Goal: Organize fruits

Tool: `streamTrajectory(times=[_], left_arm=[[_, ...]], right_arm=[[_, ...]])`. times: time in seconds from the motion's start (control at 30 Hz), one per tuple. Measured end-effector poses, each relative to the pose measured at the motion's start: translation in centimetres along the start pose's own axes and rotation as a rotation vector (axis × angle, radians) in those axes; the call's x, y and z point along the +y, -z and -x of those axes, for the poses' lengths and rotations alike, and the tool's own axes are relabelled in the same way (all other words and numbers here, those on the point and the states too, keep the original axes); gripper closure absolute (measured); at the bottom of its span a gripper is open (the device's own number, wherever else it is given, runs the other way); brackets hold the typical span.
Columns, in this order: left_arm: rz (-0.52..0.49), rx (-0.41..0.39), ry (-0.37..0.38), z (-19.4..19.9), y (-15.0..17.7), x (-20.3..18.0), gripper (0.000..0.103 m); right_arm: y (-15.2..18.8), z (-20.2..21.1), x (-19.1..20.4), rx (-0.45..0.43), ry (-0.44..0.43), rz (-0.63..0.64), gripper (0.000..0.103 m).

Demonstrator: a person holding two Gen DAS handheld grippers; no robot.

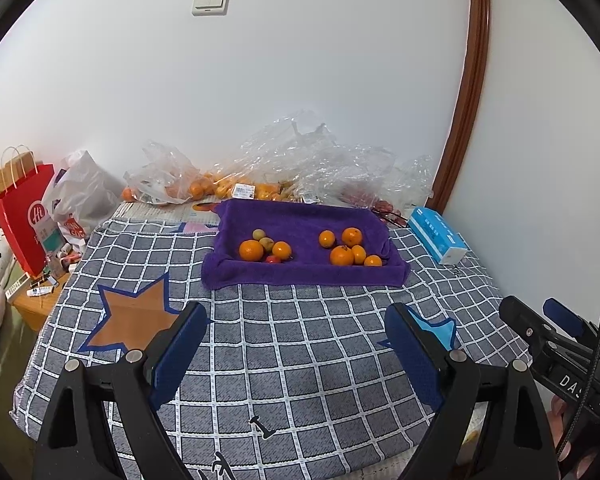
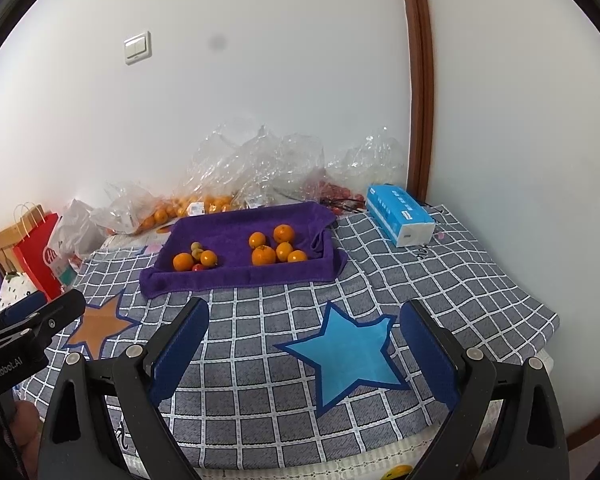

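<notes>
A tray lined with a purple towel (image 1: 300,276) (image 2: 236,276) sits at the far side of the checked cloth. Its right part holds several oranges (image 1: 342,256) (image 2: 264,255). Its left part holds two oranges (image 1: 251,250) (image 2: 183,261), two small green fruits (image 1: 259,234) (image 2: 196,246) and one small red fruit (image 1: 273,259) (image 2: 197,267). My left gripper (image 1: 296,328) is open and empty, hovering over the cloth short of the tray. My right gripper (image 2: 304,328) is open and empty, over a blue star patch, also short of the tray.
Clear plastic bags (image 1: 300,160) with more oranges (image 1: 204,188) lie behind the tray by the wall. A blue tissue box (image 1: 438,234) (image 2: 400,216) sits right of the tray. A red paper bag (image 1: 22,216) stands at the left, past the cloth edge.
</notes>
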State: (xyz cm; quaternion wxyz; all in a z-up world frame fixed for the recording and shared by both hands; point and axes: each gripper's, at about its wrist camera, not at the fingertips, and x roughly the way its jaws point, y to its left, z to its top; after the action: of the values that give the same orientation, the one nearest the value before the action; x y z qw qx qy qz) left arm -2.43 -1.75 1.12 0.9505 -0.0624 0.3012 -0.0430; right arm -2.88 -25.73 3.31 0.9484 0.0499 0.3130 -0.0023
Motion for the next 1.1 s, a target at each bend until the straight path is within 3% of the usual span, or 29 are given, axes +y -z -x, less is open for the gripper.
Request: streamTrajectory(times=[1.1], left_arm=[[-0.012, -0.009, -0.010, 0.39, -0.17, -0.35, 0.013]], right_arm=[[0.13, 0.22, 0.06, -0.007, -0.020, 0.002, 0.008]])
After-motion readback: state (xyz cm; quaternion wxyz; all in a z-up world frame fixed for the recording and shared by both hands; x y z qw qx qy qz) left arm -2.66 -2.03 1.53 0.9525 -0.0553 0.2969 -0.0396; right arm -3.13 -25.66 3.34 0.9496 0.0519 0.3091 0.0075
